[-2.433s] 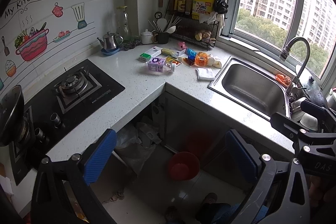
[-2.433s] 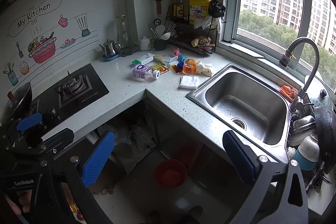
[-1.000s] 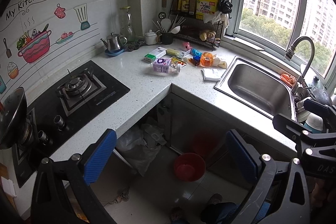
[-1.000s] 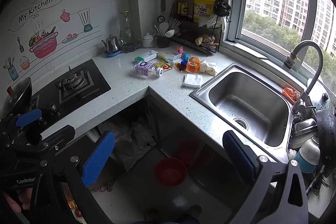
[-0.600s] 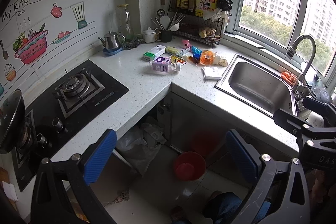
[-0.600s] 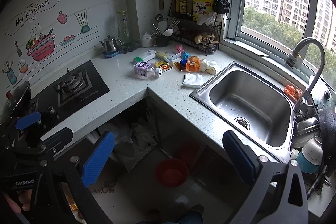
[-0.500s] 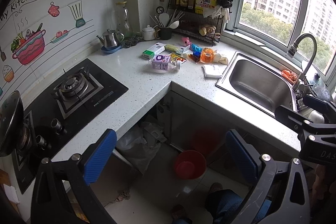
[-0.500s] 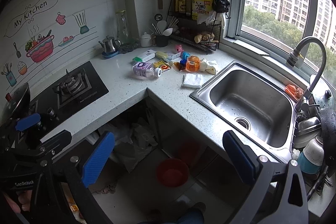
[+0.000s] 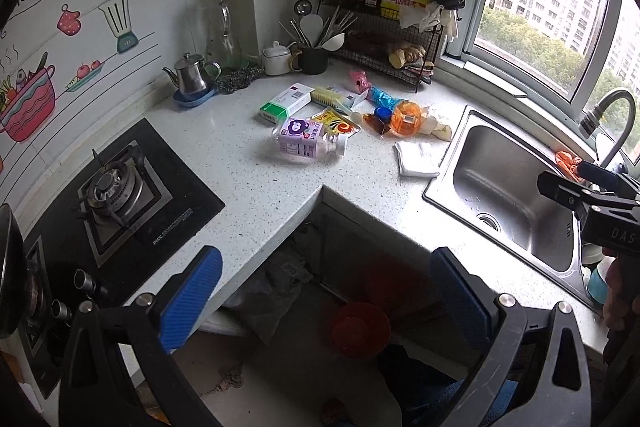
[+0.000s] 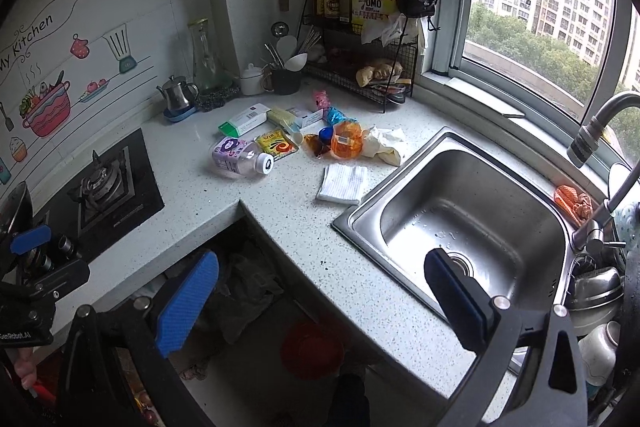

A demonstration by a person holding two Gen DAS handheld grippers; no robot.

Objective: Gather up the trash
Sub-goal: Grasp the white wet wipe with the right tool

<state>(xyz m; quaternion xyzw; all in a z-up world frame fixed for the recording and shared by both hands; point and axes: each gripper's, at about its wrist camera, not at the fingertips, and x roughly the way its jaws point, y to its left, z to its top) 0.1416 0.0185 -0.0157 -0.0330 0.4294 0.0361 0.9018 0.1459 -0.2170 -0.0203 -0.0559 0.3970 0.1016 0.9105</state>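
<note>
— Fingers?

— Your left gripper (image 9: 324, 293) and right gripper (image 10: 320, 293) both stand spread wide, holding nothing, short of the counter (image 9: 260, 183).

— The trash?

— Heaped in the counter's corner: a purple-labelled bottle (image 10: 239, 157) on its side, an orange wrapper (image 10: 346, 145), a white napkin (image 10: 343, 183) beside the sink (image 10: 452, 203).

— Differences?

— Only your right view shows the dishes (image 10: 596, 291) beyond the sink.

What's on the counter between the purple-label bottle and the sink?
In the right wrist view, only a folded white paper towel lies between the purple-label bottle and the sink; the rest is bare counter.
</note>
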